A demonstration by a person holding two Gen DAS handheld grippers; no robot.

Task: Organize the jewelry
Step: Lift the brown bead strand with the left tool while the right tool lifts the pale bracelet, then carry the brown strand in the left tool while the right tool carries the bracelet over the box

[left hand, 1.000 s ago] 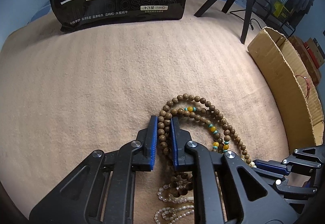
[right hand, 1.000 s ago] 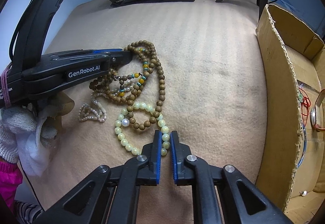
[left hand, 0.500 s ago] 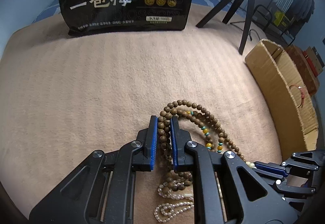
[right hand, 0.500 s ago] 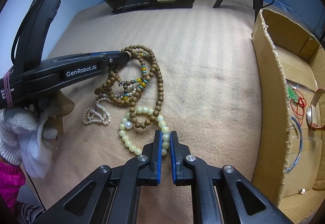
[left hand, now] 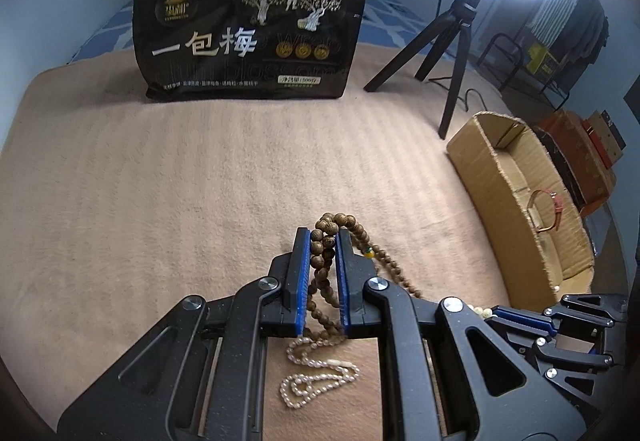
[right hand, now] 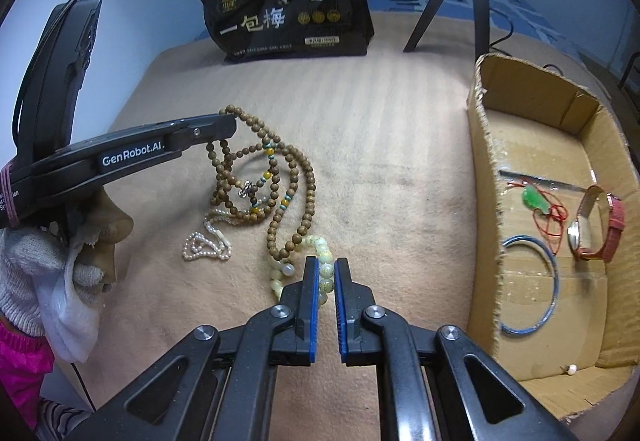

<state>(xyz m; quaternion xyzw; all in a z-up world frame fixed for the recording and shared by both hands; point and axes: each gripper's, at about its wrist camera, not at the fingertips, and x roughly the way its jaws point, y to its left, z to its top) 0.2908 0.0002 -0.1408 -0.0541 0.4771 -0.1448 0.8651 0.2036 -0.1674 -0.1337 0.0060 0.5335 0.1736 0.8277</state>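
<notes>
My left gripper (left hand: pixel 323 237) is shut on a long string of brown wooden beads (left hand: pixel 322 261), which hangs from its blue pads above the beige blanket. From the right wrist view that left gripper (right hand: pixel 224 121) lifts the brown wooden beads (right hand: pixel 280 185) in loops, tangled with a pale yellow-green bead bracelet (right hand: pixel 320 247). My right gripper (right hand: pixel 326 269) is shut on that bracelet. A small white pearl strand (right hand: pixel 206 245) lies on the blanket below the loops, the pearl strand (left hand: pixel 316 381) also showing under the left gripper.
An open cardboard box (right hand: pixel 484 177) stands at the right, holding a blue bangle (right hand: pixel 532 285), a red-strapped watch (right hand: pixel 596 225) and a green pendant on red cord (right hand: pixel 534 199). A black snack bag (left hand: pixel 248 37) and a tripod (left hand: pixel 456 53) stand at the back.
Both grippers have risen, drawing the brown beads and the yellow-green bracelet up off the blanket. The pearl strand stays lying below.
</notes>
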